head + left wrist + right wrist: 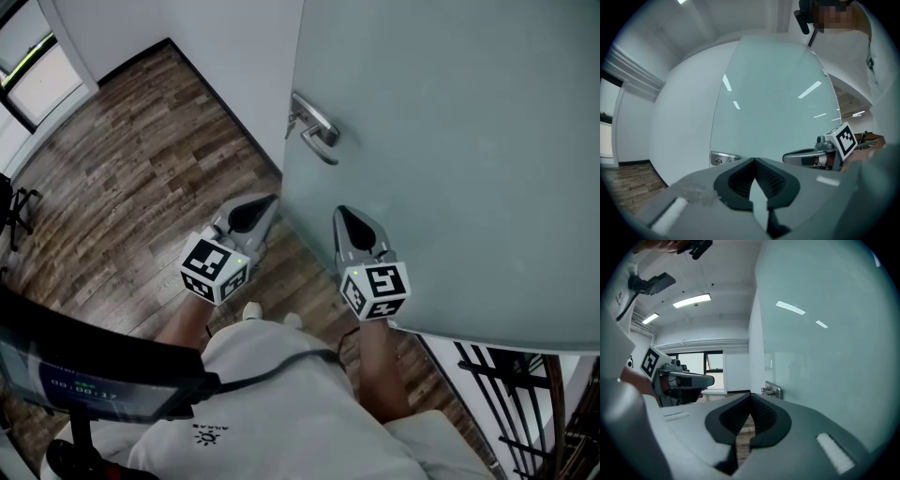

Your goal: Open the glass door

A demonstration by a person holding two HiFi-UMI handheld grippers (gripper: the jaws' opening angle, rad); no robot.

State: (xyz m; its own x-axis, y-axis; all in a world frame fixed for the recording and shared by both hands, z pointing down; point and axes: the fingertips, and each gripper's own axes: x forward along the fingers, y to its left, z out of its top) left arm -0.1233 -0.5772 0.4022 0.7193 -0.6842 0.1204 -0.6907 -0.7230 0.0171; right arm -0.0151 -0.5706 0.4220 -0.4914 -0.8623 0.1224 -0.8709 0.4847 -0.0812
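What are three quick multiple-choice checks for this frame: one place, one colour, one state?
1. Where is the door handle?
A) on the glass door near its left edge in the head view, ahead of the left gripper and the right gripper
B) on a table
C) between the right gripper's jaws

2. What colour is the floor?
A) white tile
B) brown wood planks
C) grey carpet

3. How do the right gripper's jaws stand?
A) wide apart
B) shut on the door handle
C) together, nothing between them

Answers:
1 A, the head view shows the door handle on the glass beyond both gripper tips.
2 B, brown planks fill the left of the head view.
3 C, the right gripper view shows the pads meeting at the tip, with the door handle farther off.
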